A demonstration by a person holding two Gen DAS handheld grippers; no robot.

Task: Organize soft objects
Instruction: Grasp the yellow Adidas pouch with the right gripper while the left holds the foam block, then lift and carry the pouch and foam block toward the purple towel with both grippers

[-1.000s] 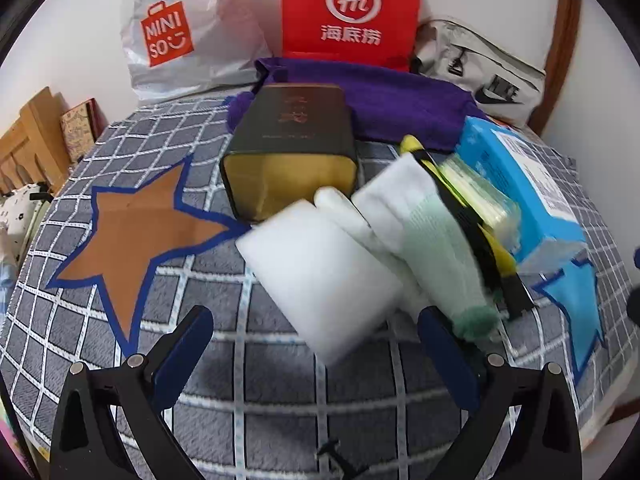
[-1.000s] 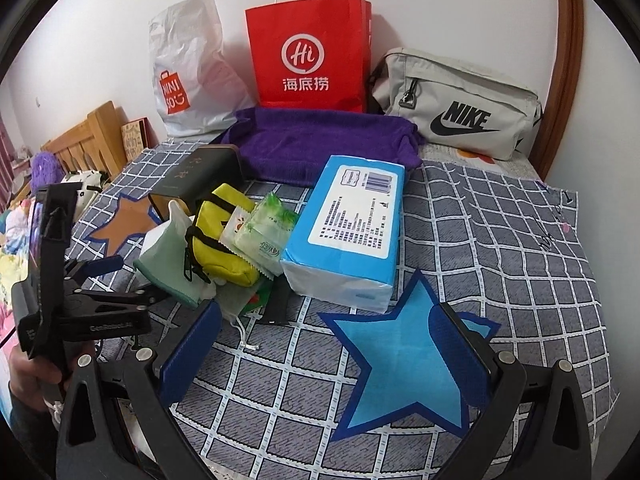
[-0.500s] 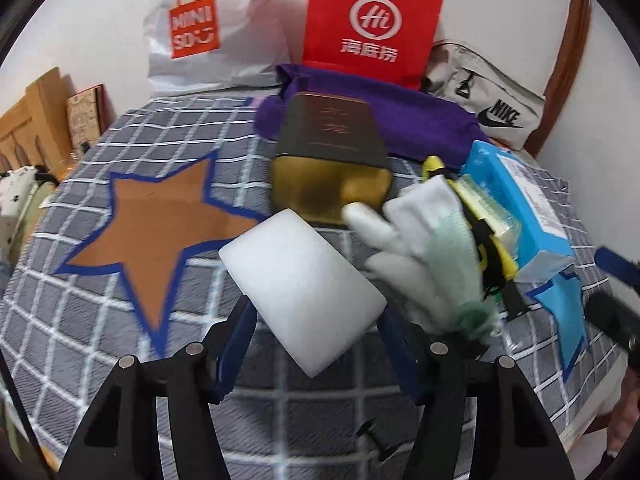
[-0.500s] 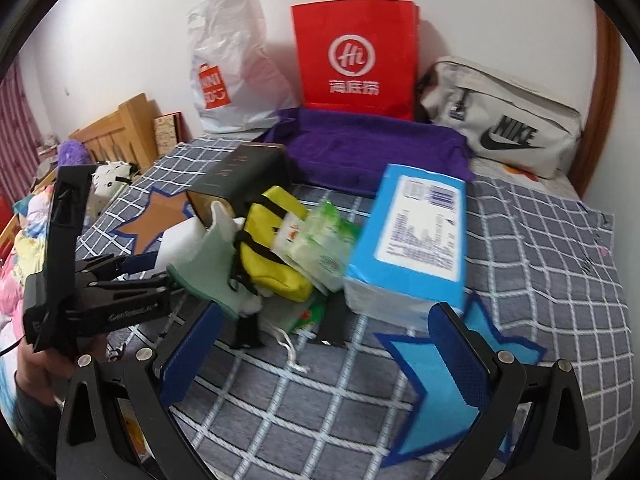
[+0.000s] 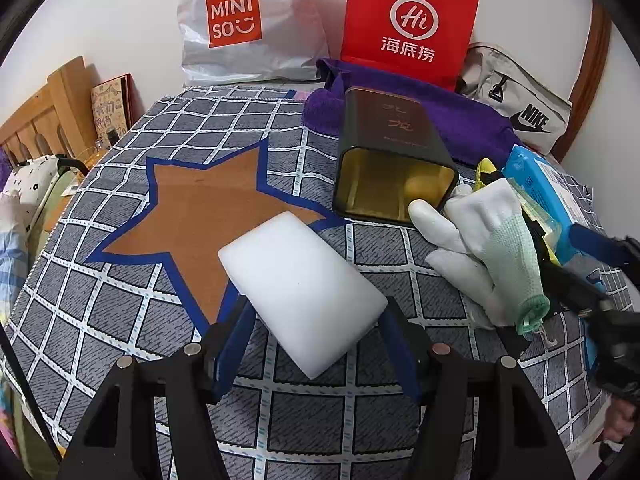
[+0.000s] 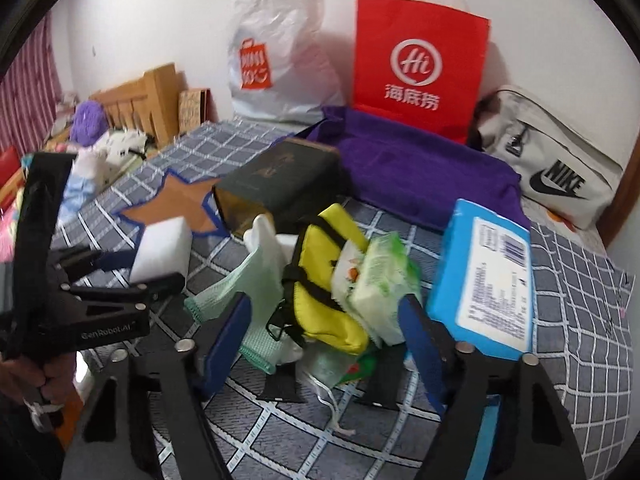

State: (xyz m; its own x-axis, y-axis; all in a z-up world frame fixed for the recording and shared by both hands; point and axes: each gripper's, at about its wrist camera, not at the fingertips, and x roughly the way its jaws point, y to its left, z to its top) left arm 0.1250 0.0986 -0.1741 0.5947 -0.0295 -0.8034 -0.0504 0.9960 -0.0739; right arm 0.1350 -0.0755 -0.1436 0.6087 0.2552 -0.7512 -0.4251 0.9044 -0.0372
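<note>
White foam block (image 5: 304,288), smooth and rectangular, pinched by left tool (image 5: 316,344).

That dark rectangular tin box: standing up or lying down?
Lying on its side: the dark rectangular tin box has its open mouth facing forward, gold interior visible.

Even, soft indoor light fills both my fisheye views, with only faint shadows. My left wrist view is sharp; my right is motion-blurred, smearing the red bag (image 6: 418,68). Edges bow heavily, corners black.
</note>
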